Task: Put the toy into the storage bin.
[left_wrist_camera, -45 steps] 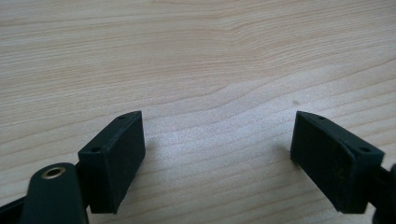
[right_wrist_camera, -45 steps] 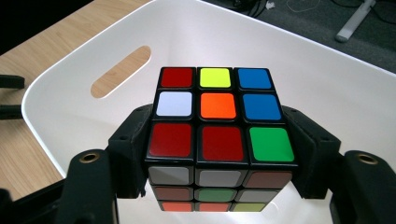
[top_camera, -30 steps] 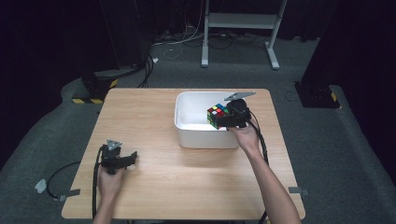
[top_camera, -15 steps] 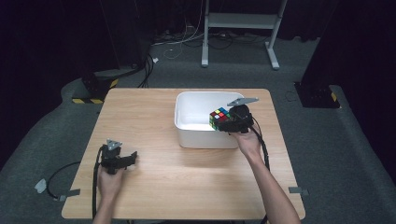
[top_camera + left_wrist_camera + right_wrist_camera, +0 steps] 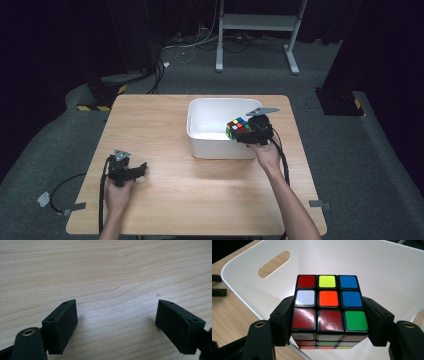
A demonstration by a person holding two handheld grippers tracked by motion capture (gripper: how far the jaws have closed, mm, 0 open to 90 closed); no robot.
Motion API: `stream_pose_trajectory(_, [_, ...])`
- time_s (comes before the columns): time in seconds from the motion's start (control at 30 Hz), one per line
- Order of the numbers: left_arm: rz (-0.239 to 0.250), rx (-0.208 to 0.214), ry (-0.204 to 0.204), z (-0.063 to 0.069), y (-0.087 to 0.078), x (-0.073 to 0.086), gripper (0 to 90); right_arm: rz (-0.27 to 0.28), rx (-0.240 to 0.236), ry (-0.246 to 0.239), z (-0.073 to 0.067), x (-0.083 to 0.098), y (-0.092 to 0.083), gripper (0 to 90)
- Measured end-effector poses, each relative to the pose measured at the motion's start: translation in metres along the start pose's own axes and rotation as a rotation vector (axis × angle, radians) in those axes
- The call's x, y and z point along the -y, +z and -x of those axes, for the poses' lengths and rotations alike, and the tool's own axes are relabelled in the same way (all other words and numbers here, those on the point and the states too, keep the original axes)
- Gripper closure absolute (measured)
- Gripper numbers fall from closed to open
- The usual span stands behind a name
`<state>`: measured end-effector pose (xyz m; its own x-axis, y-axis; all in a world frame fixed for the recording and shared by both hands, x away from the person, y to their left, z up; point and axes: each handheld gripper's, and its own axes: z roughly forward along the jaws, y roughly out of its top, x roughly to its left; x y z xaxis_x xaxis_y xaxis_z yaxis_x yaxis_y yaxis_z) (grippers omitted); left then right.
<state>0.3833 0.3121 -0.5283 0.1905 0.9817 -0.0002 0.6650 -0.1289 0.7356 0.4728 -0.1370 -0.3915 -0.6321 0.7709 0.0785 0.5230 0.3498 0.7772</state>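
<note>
Rubik's cube (image 5: 329,305) pinched in my right gripper (image 5: 329,322), hanging above the white bin (image 5: 215,150), frame centre; left gripper (image 5: 125,322) spread, empty.

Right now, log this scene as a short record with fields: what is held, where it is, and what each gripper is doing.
held thing: puzzle cube, mixed colours
holder: right gripper, jaws shut on the cube's two sides
cube position: above the white bin, near its right rim, not resting on the floor of it
bin: white, open, with a slot handle in the wall
left gripper: jaws open, nothing between them, low over the wooden table
table location: bin at back right, left gripper at front left
</note>
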Motion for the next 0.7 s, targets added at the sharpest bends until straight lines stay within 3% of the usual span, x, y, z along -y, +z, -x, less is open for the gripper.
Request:
stream_pose_trajectory(0.4, [0.0,-0.001,0.001,0.0001,-0.0001,0.0,18.0,0.0,-0.015,0.023,0.006,0.0066,0.0014,33.6])
stream_pose_trajectory(0.7, [-0.001,-0.003,0.001,0.0004,-0.0002,0.0002,18.1,0.048,-0.034,0.039,0.0077,0.0083,-0.0065,30.5])
